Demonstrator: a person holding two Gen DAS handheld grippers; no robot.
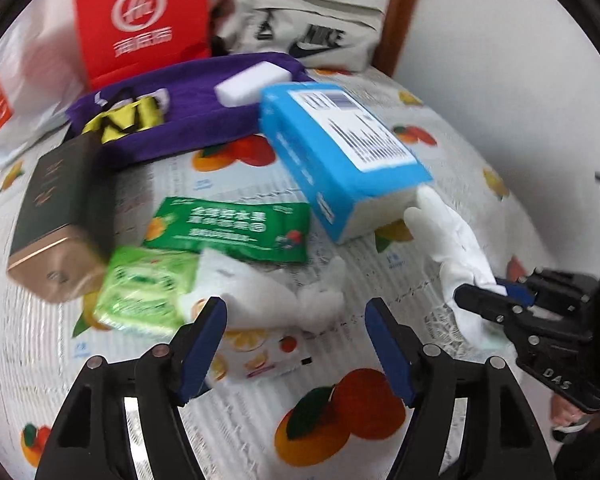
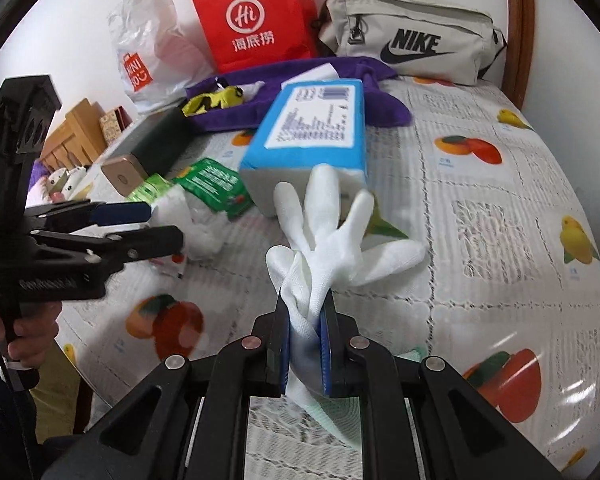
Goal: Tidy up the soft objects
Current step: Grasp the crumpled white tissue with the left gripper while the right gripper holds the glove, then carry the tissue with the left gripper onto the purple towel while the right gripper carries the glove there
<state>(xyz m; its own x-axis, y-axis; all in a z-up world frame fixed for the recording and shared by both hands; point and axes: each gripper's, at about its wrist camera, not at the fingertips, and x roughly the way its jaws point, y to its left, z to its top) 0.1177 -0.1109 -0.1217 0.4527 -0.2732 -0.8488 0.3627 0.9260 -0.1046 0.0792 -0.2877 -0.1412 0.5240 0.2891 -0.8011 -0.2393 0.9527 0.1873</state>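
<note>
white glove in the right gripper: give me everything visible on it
The white glove is thin knit fabric, limp, with a pale green cuff edge trailing below the jaws. The right gripper is shut on its bunched wrist and palm. The glove's fingers splay forward and upward, fingertips against the white end of the blue tissue pack. It hangs above the fruit-print tablecloth; whether any part rests on the cloth is unclear.
</note>
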